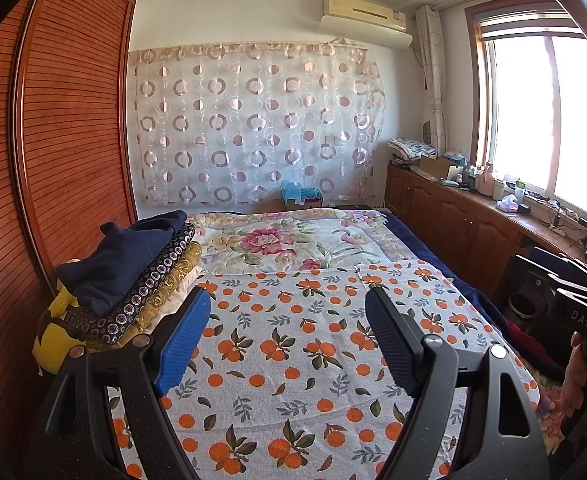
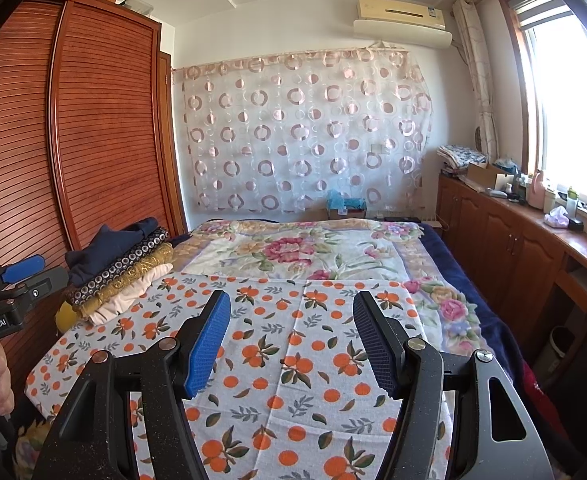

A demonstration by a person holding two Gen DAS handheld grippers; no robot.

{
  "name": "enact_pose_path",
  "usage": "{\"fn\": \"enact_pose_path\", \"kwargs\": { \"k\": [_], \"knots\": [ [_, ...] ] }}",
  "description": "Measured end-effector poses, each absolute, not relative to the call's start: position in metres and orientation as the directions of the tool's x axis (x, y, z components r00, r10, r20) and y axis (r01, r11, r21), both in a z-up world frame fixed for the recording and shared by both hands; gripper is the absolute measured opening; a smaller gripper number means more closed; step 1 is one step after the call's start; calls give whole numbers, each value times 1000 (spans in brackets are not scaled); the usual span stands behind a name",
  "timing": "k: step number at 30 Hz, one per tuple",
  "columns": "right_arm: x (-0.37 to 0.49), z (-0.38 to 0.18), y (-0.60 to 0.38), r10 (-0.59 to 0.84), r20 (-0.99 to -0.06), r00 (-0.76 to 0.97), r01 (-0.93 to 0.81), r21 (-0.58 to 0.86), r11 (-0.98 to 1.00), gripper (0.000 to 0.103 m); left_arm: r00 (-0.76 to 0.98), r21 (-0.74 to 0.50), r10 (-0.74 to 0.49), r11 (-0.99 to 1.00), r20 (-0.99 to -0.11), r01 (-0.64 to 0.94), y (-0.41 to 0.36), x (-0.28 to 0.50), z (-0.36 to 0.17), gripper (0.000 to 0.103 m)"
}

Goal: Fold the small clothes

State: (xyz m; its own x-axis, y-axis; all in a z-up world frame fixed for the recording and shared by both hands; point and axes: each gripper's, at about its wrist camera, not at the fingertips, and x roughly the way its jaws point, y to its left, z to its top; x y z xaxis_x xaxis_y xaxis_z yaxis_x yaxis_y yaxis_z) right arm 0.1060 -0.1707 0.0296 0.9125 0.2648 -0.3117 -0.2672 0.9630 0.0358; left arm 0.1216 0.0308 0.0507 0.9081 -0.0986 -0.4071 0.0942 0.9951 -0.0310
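Observation:
A stack of folded clothes (image 1: 133, 276) lies at the bed's left edge: navy on top, then a dark circle-print piece, a gold one and a white one. It also shows in the right wrist view (image 2: 125, 268). My left gripper (image 1: 287, 320) is open and empty, held above the orange-print cloth (image 1: 293, 360). My right gripper (image 2: 291, 320) is open and empty above the same cloth (image 2: 293, 360). The left gripper shows at the left edge of the right wrist view (image 2: 21, 270).
A floral bedspread (image 1: 293, 240) covers the bed beyond the orange-print cloth. A slatted wooden wardrobe (image 1: 53, 160) stands along the left. A low wooden cabinet (image 1: 473, 224) with clutter runs along the right under the window. A yellow item (image 1: 53, 340) lies under the stack.

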Motion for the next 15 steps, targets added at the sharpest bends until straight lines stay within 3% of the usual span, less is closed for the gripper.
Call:
{"fn": "enact_pose_path", "kwargs": {
  "k": [15],
  "knots": [
    [106,28,-169,263,-307,915,-264,38,964,66,908,-29,-99,995,-406,95,29,122,50,80]
  ]
}}
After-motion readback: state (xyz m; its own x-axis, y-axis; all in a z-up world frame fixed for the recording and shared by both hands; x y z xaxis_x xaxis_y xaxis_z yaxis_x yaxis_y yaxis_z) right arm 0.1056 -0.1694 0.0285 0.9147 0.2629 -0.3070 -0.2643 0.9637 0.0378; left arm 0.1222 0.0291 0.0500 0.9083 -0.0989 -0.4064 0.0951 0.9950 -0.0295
